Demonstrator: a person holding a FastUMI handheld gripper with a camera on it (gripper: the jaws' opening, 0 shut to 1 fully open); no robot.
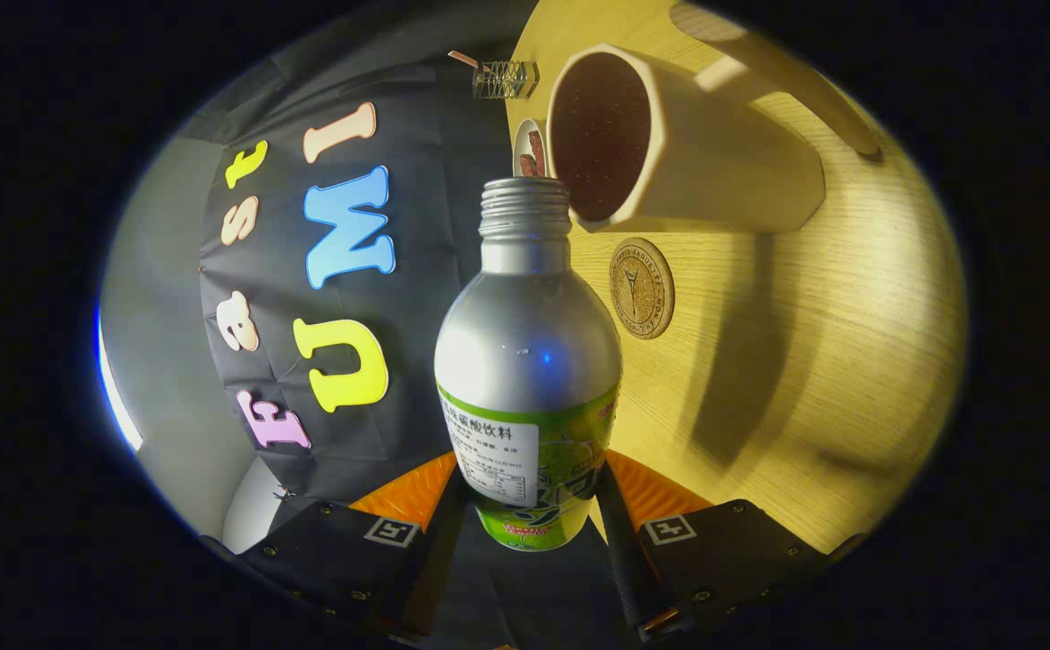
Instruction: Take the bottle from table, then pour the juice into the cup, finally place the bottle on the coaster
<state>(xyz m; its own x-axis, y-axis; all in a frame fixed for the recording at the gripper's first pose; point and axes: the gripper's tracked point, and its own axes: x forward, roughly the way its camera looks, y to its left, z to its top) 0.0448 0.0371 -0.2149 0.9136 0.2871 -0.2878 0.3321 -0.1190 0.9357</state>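
Gripper view: gripper (529, 496) clamped around bottle (527, 361), pale wooden table (759, 379) beyond.

Gripper (529, 506) fingers clamped on a capless silver bottle (529, 361), its mouth at a cream cup's (696, 153) rim, round cork coaster (641, 287) just beside, on a wooden table (804, 361).

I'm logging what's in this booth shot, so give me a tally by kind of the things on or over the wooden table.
Bottle: 1, the silver bottle gripped between the gripper fingers, mouth tipped at the cup
Cup: 1, the cream cup
Coaster: 1, the cork coaster, bare
Small plate: 1, the small plate beyond the bottle
Clear holder: 1, the clear holder
Total: 5
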